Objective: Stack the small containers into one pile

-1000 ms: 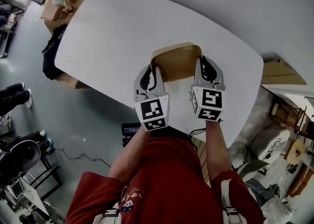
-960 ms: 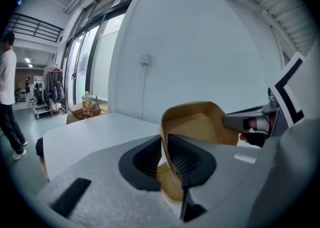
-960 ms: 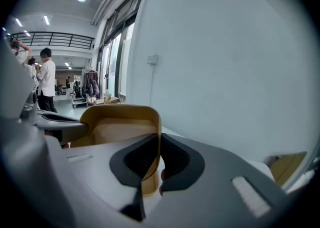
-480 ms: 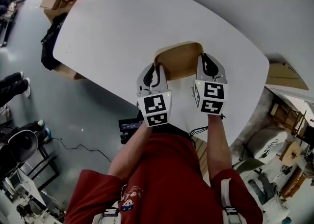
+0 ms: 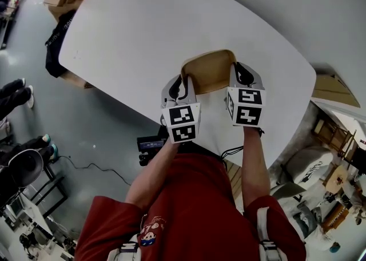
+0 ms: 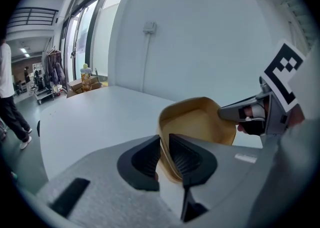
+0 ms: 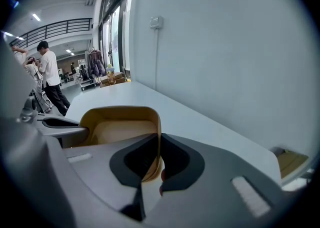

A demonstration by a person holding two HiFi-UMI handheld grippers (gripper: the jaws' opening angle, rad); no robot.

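Tan container (image 5: 207,71) at table (image 5: 114,54) near edge, light, thin-walled (likely flexes): left gripper (image 5: 182,80) pinches left rim, jaws just easing apart; right gripper (image 5: 239,74) clamps right rim

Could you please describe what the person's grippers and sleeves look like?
Both the left gripper and the right gripper are light grey, with black ribbed pads and a white cube of black square markers at the back. The sleeves are short and red. The left gripper's jaws have just been opening, with the wall of the tan container between them.
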